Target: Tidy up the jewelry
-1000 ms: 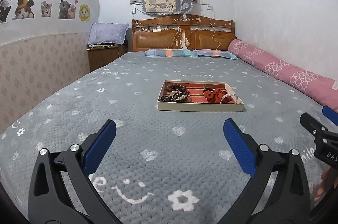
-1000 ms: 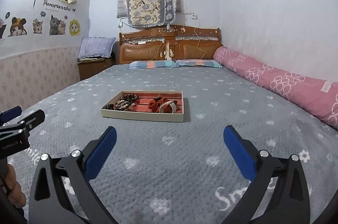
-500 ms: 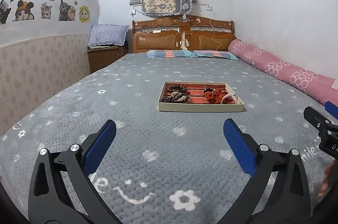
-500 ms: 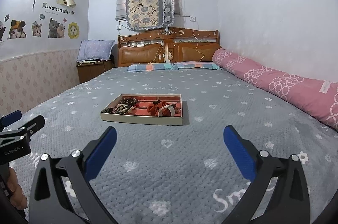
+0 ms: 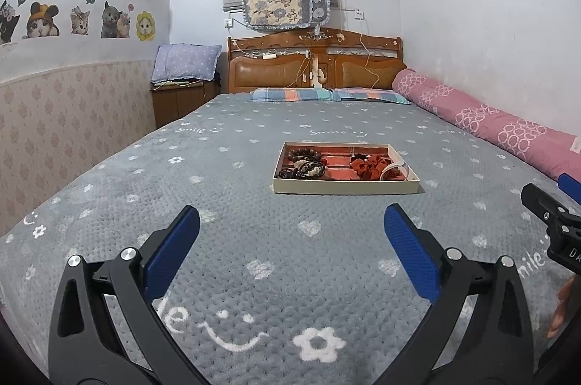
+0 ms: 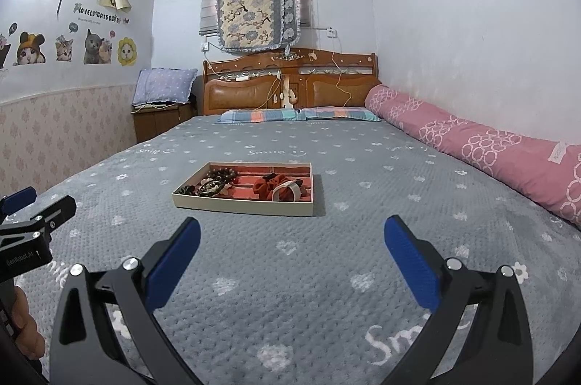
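A shallow beige jewelry tray (image 5: 345, 188) with a red lining lies in the middle of the grey bed; it also shows in the right wrist view (image 6: 243, 206). Its left side holds dark bead bracelets (image 5: 303, 163) (image 6: 214, 183). Its right side holds a red scrunchie (image 5: 368, 165) (image 6: 270, 185) and a white band (image 6: 287, 192). My left gripper (image 5: 292, 221) is open and empty, well short of the tray. My right gripper (image 6: 292, 232) is open and empty, also short of the tray and to its right.
The grey flowered blanket (image 5: 254, 240) covers the whole bed. A pink rolled quilt (image 6: 490, 145) lies along the right wall. A wooden headboard (image 5: 316, 65) and striped pillows stand at the far end. A nightstand with a purple pillow (image 5: 185, 62) stands at the back left.
Both grippers have tilted up slightly and drifted a little, so the tray sits a bit lower in both views. Both stay open and empty.
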Available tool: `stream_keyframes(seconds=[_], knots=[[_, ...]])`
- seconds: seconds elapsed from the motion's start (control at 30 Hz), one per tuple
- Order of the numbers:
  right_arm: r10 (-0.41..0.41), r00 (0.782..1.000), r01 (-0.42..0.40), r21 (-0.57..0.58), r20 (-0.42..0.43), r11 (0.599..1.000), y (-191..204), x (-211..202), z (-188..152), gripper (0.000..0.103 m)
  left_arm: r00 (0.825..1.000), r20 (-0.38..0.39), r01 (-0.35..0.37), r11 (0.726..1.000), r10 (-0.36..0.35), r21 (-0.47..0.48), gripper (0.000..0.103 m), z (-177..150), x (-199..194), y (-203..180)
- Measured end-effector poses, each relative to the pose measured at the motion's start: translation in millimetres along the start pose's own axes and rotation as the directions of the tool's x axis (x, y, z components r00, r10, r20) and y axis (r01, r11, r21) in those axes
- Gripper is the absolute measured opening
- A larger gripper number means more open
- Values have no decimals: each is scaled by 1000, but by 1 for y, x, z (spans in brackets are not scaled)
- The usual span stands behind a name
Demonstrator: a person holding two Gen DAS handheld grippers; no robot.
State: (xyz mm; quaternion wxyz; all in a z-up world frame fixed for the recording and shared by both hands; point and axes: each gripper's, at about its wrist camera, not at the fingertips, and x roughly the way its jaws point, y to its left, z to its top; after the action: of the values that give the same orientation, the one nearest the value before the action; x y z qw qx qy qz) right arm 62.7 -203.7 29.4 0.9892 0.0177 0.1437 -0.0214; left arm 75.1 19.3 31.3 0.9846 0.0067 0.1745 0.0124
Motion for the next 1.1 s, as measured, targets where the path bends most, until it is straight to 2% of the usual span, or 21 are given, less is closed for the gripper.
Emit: stream_keyframes(seconds=[1.1], knots=[[-4, 1000, 4, 4, -1, 1000, 0, -2, 1, 99, 1000, 4, 6, 1000, -6, -7, 98, 4, -4, 4]])
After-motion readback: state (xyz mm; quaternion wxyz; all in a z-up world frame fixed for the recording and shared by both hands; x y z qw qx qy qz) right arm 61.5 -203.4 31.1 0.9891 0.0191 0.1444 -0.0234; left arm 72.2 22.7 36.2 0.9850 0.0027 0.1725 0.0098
